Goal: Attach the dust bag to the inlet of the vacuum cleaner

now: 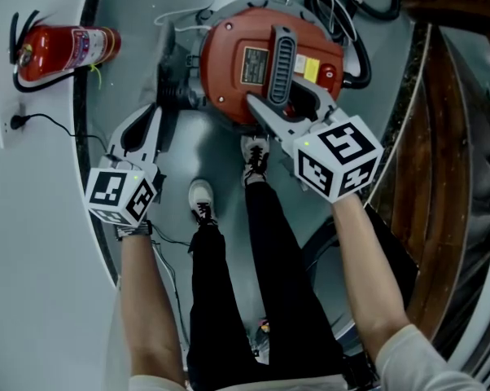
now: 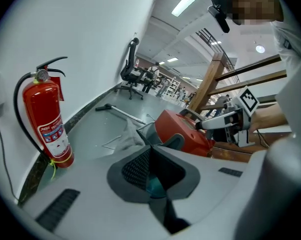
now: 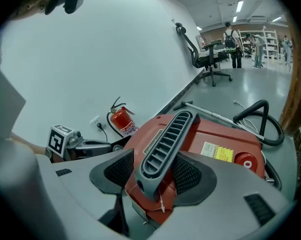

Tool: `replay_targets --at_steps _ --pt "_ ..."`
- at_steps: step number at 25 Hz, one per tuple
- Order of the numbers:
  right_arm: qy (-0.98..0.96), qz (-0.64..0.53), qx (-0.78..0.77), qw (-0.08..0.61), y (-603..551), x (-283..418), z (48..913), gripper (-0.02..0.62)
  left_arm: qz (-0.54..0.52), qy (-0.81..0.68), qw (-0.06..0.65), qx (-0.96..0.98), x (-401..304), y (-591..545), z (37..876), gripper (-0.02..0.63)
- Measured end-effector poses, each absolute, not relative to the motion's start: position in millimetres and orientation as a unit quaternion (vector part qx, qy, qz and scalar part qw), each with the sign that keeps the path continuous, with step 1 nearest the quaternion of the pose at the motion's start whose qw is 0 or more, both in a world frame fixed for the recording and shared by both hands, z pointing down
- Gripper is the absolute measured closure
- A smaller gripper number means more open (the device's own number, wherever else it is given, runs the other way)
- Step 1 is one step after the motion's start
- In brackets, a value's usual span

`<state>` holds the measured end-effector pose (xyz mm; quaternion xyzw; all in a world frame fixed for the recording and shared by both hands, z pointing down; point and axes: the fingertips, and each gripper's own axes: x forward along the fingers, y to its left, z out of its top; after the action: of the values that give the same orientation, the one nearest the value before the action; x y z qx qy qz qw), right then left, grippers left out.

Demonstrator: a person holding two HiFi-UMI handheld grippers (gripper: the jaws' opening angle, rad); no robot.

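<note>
- the dust bag, as far as i could tell, was the pale crumpled thing (image 2: 121,137) on the floor right beside the vacuum cleaner (image 1: 233,43), on its wall side. i couldn't say whether it touched the inlet, and the inlet itself wasn't clearly visible in any view
- so i'd judge the attaching not done yet: nothing showed the bag seated on the machine, and neither gripper had hold of it
- right gripper (image 1: 284,104) was clamped on the grey slotted handle (image 1: 282,59) on top of the red body, looked like it was steadying or turning the machine
- left gripper (image 1: 157,112) hung low beside the vacuum, pointed toward the bag side. its pads looked pressed together with nothing i could make out between them
- what's left, my guess: get the left one onto the bag's collar and line that up with the inlet
- around it: a red fire extinguisher (image 1: 62,51) lay against the wall, with a wall socket (image 1: 7,125) and cord nearby
- a black hose (image 1: 367,6) looped behind the vacuum, a metal wand (image 2: 118,111) lay on the floor further off, and a wooden railing (image 1: 448,137) ran on the right
- the person's shoes (image 1: 200,198) stood close to the machine, so it was a bit cramped down there
</note>
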<state>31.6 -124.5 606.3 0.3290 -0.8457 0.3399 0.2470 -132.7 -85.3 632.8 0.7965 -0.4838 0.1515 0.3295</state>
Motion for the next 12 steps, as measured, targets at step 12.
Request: replay_targets --at_steps 12 --pt "-0.847 0.34 0.328 0.243 -124.9 32.1 606.1 0.364 0.161 -0.479 0.321 0.801 -119.4 -82.4 631.8 0.591"
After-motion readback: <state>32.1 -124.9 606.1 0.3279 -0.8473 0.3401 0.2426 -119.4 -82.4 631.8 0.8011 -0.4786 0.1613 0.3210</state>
